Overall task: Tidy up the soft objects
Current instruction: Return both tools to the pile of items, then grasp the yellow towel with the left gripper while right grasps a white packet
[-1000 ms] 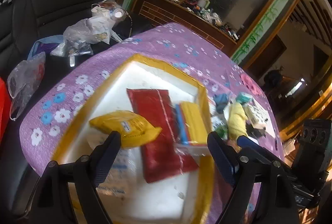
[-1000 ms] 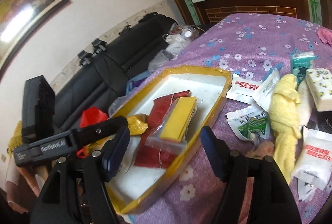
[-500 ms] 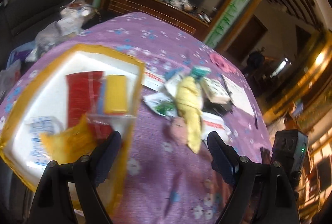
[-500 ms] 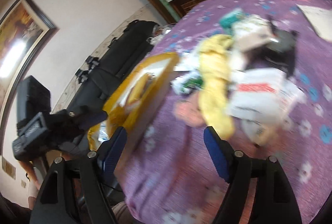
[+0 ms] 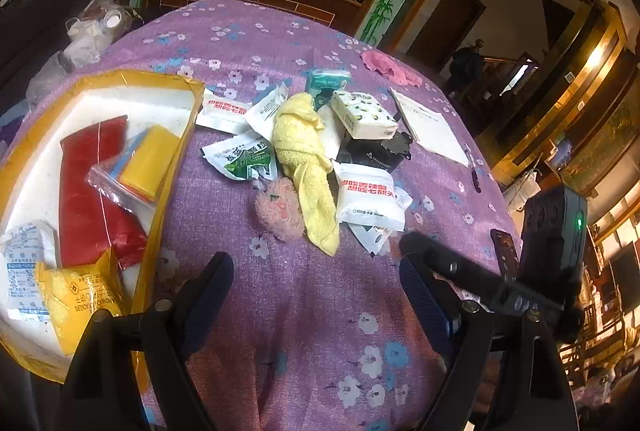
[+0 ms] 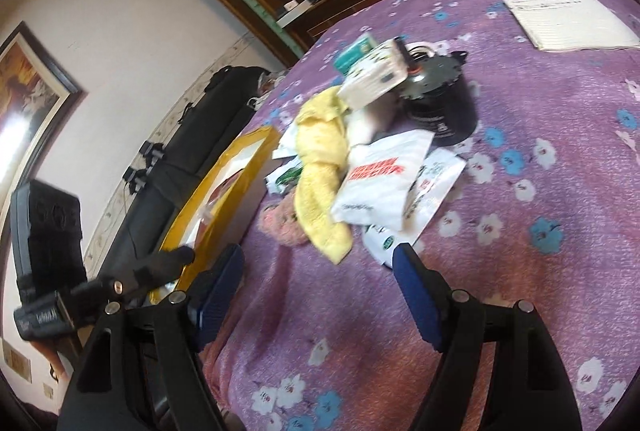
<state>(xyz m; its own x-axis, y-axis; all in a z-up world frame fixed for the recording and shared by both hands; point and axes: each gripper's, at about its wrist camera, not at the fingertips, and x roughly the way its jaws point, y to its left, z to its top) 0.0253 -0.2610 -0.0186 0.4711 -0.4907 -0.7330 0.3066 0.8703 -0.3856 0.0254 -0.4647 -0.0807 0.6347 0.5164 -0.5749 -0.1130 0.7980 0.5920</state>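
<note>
Purple tablecloth (image 5: 304,311), matt woven cloth with printed flowers. On it, a yellow towel (image 5: 304,151), soft looped terry, and a pink plush (image 5: 280,213), fuzzy pile. White sachets (image 5: 366,201) look like smooth plastic film with a slight sheen; the red bag (image 5: 90,187) is glossy. The tray (image 5: 172,167) is matt white foam edged in shiny yellow tape. Left gripper (image 5: 316,295): matt black plastic, ribbed blue pads.

Bare purple tablecloth (image 5: 304,311) lies open in front of both grippers, with the yellow-rimmed tray (image 5: 176,167) walling the left and the heap around the yellow towel (image 5: 308,167) blocking ahead.
</note>
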